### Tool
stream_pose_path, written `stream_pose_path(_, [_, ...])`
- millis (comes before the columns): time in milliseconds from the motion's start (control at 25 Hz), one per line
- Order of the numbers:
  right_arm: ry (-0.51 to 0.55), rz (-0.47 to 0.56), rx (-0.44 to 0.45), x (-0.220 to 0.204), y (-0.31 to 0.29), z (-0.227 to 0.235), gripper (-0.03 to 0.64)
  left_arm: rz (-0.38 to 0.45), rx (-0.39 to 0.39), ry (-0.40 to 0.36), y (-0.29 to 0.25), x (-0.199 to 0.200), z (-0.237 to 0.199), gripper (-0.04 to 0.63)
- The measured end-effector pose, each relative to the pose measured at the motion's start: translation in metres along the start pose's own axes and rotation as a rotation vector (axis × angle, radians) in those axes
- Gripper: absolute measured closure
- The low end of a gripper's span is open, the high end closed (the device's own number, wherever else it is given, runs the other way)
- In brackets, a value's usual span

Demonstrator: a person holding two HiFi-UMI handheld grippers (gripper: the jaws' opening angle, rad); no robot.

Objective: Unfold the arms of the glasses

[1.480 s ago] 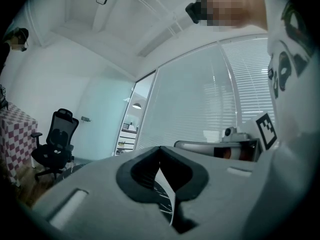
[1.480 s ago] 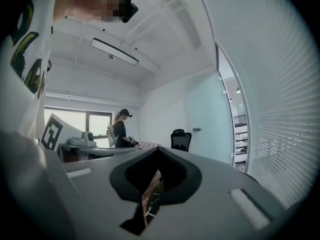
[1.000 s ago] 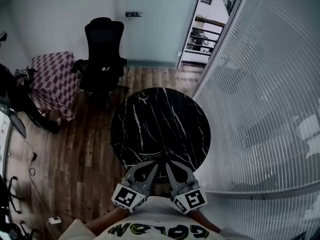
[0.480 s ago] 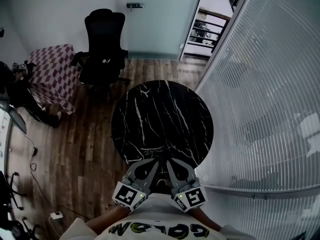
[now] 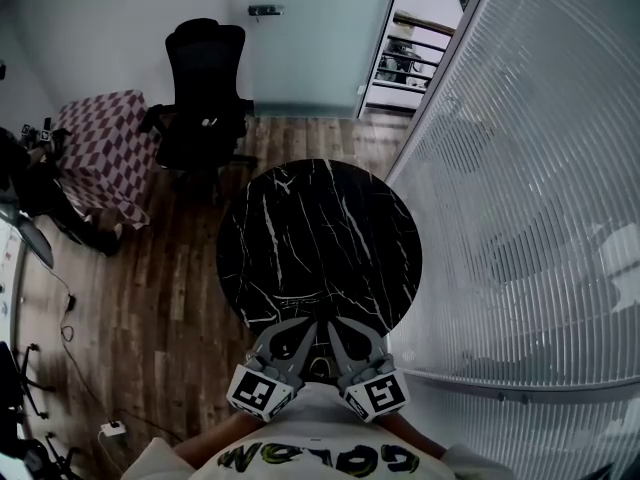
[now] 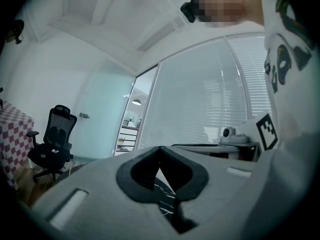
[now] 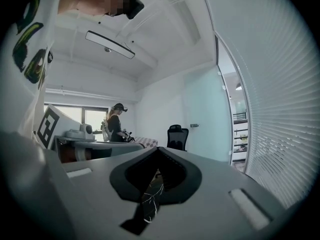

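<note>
**Surroundings.** One round black marble surface (image 5: 320, 238) with white veins stands on a wood floor (image 5: 150, 298). A slatted glass partition (image 5: 530, 218) runs close along the surface's right side. One black office chair (image 5: 205, 88) stands beyond the far edge, well apart from the surface. One checkered table (image 5: 100, 153) sits beside the chair at the left. A frosted glass door (image 5: 310, 38) closes the far wall. In the right gripper view, a person (image 7: 116, 124) stands in the background near the checkered table. Nothing stands between the grippers and the surface top.

**Task item.** The glasses cannot be made out in any view. Their location, heading and long axis cannot be told.

**Grippers.** Two grippers are present, side by side at the near edge of the surface, close to the wearer's shirt (image 5: 310, 458).
- The left gripper (image 5: 298, 336) points roughly level toward the surface. Its jaws are closed, tips meeting, with nothing held (image 6: 160, 149).
- The right gripper (image 5: 345, 336) angles slightly inward. Its jaws are likewise closed and empty (image 7: 159, 150).
- Only veined marble shows through the opening behind each pair of tips.

**Count.** Two marker cubes, one per gripper: left marker cube (image 5: 258, 393), right marker cube (image 5: 375, 396).
</note>
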State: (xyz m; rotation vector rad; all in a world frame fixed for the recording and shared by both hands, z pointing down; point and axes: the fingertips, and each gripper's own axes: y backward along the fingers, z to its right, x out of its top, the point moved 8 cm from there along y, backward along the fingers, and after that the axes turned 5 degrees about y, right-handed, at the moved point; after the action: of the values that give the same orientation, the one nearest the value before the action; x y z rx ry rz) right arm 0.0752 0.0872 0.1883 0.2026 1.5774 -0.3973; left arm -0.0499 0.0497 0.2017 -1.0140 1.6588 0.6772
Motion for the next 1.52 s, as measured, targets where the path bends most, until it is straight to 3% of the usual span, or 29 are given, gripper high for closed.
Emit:
stream_pose_path(240, [0.001, -0.013, 0.002, -0.005, 0.005, 0.014, 0.615, -0.018, 0.012, 0.001, -0.01, -0.008, 0.004, 0.592])
stream_pose_path(840, [-0.074, -0.152, 0.062, -0.054, 0.018, 0.016, 0.615, -0.172, 0.1, 0.065, -0.003, -0.066, 0.007, 0.592])
stream_pose_path(1200, [0.08, -0.195, 0.152, -0.068, 0.007, 0.027, 0.615, -0.245, 0.163, 0.063, -0.008, -0.09, -0.006, 0.591])
stream_pose_path(1520, [0.241, -0.312, 0.309, -0.111, -0.029, 0.037, 0.614, -0.332, 0.213, 0.077, -0.019, -0.143, -0.039, 0.572])
